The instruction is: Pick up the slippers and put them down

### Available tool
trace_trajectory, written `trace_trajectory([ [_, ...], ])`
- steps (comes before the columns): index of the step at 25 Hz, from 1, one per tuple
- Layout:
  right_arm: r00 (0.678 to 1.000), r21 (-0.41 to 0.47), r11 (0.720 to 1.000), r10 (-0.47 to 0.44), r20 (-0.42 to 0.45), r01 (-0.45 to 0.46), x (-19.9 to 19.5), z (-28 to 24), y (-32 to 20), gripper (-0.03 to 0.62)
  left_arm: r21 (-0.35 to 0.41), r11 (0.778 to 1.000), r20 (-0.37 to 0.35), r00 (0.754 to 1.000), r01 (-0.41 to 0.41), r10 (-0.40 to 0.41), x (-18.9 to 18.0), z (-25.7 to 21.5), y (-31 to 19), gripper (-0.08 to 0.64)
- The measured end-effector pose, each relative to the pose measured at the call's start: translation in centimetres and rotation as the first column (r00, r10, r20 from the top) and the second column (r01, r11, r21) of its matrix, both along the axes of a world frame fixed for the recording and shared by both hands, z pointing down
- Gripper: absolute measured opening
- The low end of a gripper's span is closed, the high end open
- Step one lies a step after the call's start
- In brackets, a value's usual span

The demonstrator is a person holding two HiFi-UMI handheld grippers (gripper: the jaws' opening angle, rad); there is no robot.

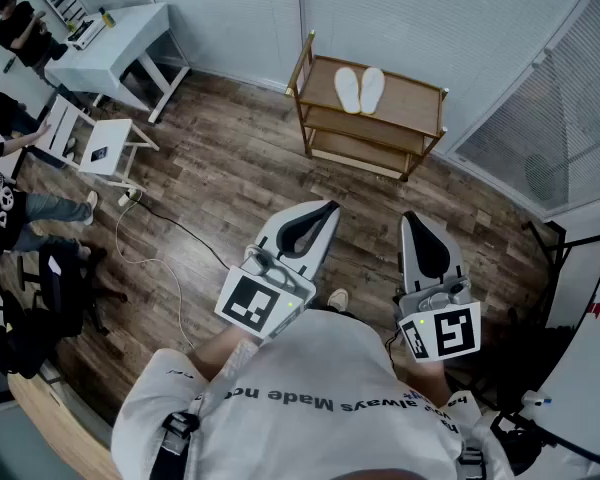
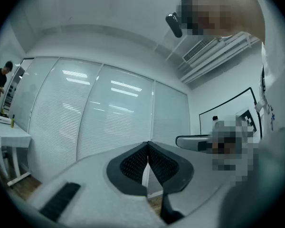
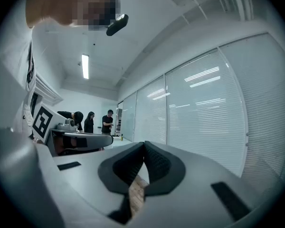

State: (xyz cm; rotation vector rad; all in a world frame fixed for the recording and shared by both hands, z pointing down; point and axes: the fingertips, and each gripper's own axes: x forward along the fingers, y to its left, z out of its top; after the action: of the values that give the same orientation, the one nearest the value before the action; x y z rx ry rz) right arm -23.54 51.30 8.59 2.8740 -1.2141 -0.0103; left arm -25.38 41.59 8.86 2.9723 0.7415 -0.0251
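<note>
A pair of white slippers [image 1: 359, 89] lies side by side on the top of a wooden shelf rack [image 1: 417, 104] across the room, seen in the head view. My left gripper [image 1: 329, 208] is held level in front of me, well short of the rack, jaws shut with nothing between them. My right gripper [image 1: 411, 219] is held level beside it, also shut and empty. In the left gripper view the gripper [image 2: 147, 144] faces a wall of white blinds; in the right gripper view the gripper [image 3: 143, 144] does too. Neither gripper view shows the slippers.
Wooden floor [image 1: 220, 178] lies between me and the rack. A white table [image 1: 120, 38] and a white folding chair [image 1: 95, 143] stand at the left with people [image 1: 20, 28] near them. A cable [image 1: 160, 228] trails on the floor. A black stand [image 1: 555, 243] is at the right.
</note>
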Motion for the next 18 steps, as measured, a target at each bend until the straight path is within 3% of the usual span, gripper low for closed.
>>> trace_trajectory([
  [18,1.0,0.004,1.0,0.01,-0.006,-0.01,0.6,0.7,-4.2,0.017,-0.018,0.999,0.017,0.999,-0.038,0.039,0.7,1.4,-4.2,0.011],
])
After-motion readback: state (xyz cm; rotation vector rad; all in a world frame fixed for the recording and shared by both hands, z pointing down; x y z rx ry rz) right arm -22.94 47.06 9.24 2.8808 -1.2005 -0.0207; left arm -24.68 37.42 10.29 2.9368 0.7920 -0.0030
